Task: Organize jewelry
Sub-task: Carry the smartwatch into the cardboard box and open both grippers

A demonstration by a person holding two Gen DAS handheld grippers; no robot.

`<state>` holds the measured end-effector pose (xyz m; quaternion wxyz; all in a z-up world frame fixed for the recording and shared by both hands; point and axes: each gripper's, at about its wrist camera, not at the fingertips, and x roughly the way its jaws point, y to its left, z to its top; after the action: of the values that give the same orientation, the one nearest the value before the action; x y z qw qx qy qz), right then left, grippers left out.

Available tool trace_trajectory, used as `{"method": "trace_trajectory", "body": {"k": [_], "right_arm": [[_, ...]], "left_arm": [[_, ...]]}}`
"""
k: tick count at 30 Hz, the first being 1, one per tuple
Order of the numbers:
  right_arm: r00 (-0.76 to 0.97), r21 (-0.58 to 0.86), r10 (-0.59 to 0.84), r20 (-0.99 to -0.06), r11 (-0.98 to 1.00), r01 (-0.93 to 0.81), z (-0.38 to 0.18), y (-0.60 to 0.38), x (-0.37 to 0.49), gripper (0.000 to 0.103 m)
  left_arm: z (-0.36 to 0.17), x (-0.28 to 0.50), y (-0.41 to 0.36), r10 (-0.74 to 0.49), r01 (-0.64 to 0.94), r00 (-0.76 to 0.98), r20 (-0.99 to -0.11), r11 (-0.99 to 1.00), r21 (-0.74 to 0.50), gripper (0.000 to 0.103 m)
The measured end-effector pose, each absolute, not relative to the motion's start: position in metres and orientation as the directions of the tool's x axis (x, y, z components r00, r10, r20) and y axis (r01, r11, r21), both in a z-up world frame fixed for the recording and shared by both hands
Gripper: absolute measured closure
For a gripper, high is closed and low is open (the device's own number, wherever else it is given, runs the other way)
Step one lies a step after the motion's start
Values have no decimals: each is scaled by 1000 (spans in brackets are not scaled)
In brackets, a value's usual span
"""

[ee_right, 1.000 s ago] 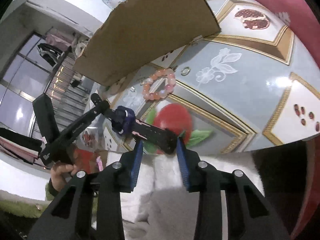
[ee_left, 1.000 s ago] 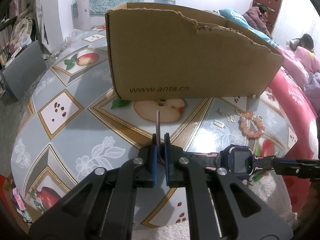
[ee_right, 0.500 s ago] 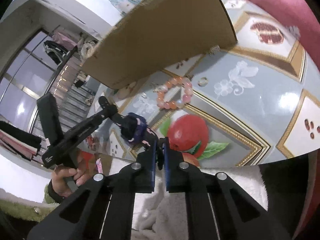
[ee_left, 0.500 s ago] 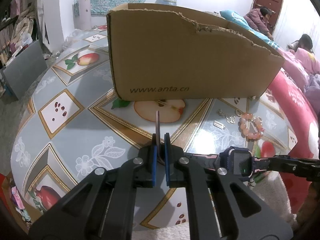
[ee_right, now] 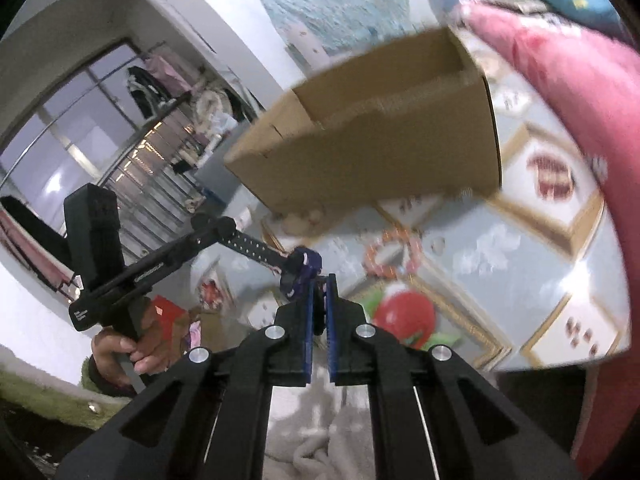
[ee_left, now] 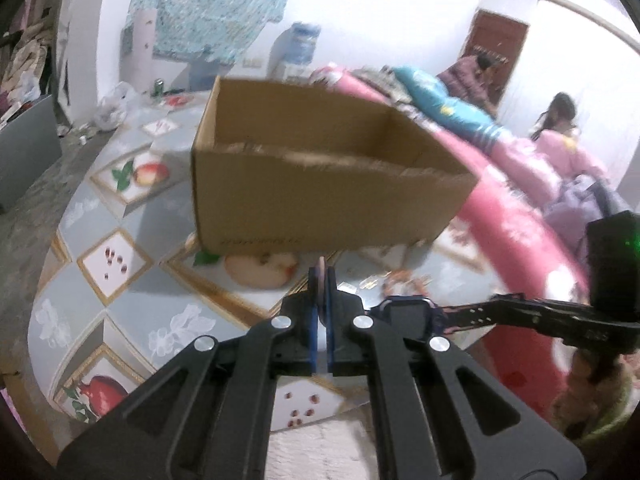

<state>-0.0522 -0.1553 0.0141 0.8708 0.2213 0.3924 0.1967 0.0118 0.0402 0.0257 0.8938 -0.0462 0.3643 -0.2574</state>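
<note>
A watch [ee_left: 408,312] hangs stretched between the two tongs, clear of the table [ee_left: 132,280] and in front of the cardboard box [ee_left: 320,184]. The left gripper [ee_left: 320,280] is clamped narrow on one strap end, which pokes up just past its blue pads [ee_left: 311,320]; the right gripper [ee_right: 320,284] is pinched on the other strap end, its jaws closed to a slit around it. The watch has a dark blue, squarish case and a dark strap with rows of small holes and a pink edge. From the right wrist view the case [ee_right: 302,270] sits just beside the right fingertips. A bead bracelet [ee_right: 394,254] of orange and pink beads lies on the table below, near the box. A hand [ee_right: 124,352] grips the left tool's handle.
</note>
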Motion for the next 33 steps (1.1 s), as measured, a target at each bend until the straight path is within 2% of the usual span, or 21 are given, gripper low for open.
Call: {"method": "trace_trajectory", "body": {"k": [7,11,14,20,27,29,30,31,33], "right_arm": [[681,503,546,-488,813,-292,82,-171,-25,97],[666,512,574,-476,797,-320,107,-186,22,97],[641,509,569,-515,805,-305,113,-198,67,97],[535,502,515,-669,845,-185,86,-218,164,97],[477,398,401,-782,910,-112,62,-223,229,97],[475,339,345,-810,935,-101,60,-223,243,94],[473,292,305,-827,951,-101,58,-222,250,94],[479,256,271,-835,962,-98,57,-222,253,93],[504,189,217,-836,976,-107,58,-222,253,86]], "left_arm": [[96,25,39,-571,504,643,-511,817,-279,101],[117,63,29,-566,502,643,-515,820,-275,101],[118,107,15,-547,486,624,-558,831,-271,101],[93,204,-22,-487,452,513,-707,853,-260,101],[56,276,-62,-388,448,389,-836,872,-197,101],[42,284,-71,-351,453,354,-867,875,-170,101],[37,288,-74,-330,446,342,-880,881,-157,99],[32,290,-75,-314,440,328,-891,886,-150,93],[29,291,-76,-314,433,325,-892,888,-155,84]]}}
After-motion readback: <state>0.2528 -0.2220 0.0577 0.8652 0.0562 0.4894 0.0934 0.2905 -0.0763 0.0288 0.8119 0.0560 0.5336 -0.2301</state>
